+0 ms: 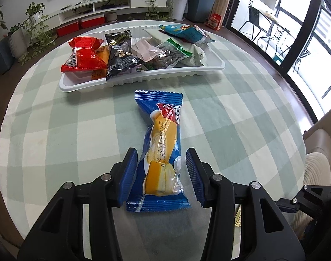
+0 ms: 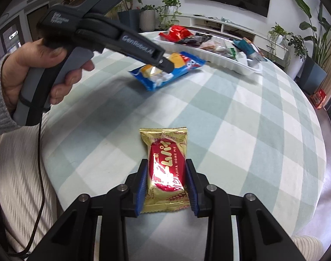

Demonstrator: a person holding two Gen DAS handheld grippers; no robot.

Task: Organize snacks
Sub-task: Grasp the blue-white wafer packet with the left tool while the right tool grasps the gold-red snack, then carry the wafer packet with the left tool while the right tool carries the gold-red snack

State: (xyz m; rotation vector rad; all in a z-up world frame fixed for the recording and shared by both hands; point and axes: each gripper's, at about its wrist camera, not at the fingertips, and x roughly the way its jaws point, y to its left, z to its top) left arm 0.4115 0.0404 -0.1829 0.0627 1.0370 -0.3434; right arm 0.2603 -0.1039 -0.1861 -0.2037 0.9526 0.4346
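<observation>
A blue cake packet (image 1: 160, 152) lies on the checked tablecloth between the fingers of my left gripper (image 1: 162, 169), which is open around its near end with small gaps on both sides. It also shows in the right wrist view (image 2: 165, 70) under the left gripper (image 2: 165, 64). A gold pie packet (image 2: 166, 169) with a red label sits between the pads of my right gripper (image 2: 166, 182), which is closed on its near half. A white tray (image 1: 141, 80) holds several snack packets; it also shows in the right wrist view (image 2: 209, 53).
The round table (image 1: 56, 119) has a green-and-white checked cloth. In the tray lie a red packet (image 1: 85, 56), a black packet (image 1: 122, 54) and a teal packet (image 1: 187, 32). A cushion (image 1: 320, 169) is at the table's right edge. Plants and a TV cabinet stand behind.
</observation>
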